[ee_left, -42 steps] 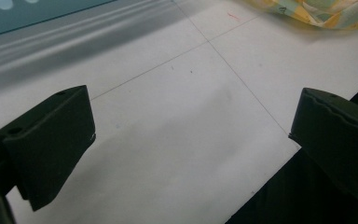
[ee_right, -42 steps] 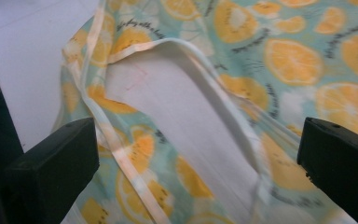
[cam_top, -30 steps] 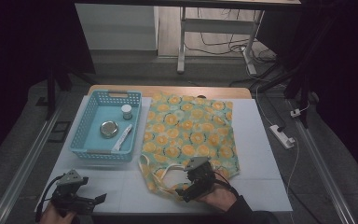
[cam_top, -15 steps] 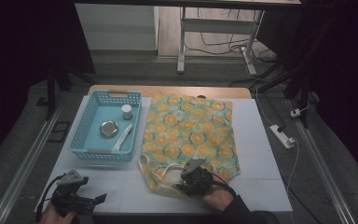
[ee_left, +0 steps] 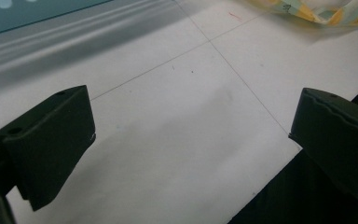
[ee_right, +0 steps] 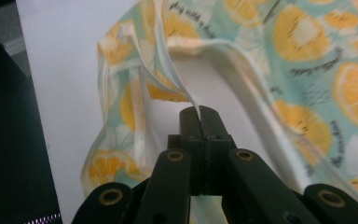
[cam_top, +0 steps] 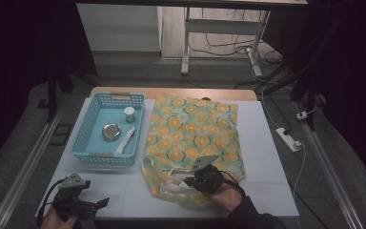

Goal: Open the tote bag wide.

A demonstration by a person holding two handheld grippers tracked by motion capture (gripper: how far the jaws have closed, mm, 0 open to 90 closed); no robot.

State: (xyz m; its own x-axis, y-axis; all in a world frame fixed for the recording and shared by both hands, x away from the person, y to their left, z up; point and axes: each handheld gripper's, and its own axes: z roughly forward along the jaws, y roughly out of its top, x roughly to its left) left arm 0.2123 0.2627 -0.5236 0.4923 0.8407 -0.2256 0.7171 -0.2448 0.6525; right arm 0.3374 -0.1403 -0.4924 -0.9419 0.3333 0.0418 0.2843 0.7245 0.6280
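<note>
On a white table (cam_top: 267,143), a turquoise cloth bag printed with orange slices (cam_top: 195,138) lies flat beside a light-blue plastic basket (cam_top: 93,143), its open end toward the person. The right gripper (cam_top: 190,181), seen from the high view at the bag's near edge, has just been closing; in the right gripper view its 2 jaws are pinched tight on a thin fold of the bag's rim (ee_right: 177,84), which stands up between them. The left gripper (cam_top: 102,202) rests at the table's near left corner, well apart from the bag, its jaws spread wide over bare tabletop. Inside the basket sit a small white-capped jar (cam_top: 129,114), a round metal lid (cam_top: 111,131) and a white strip (cam_top: 125,140).
</note>
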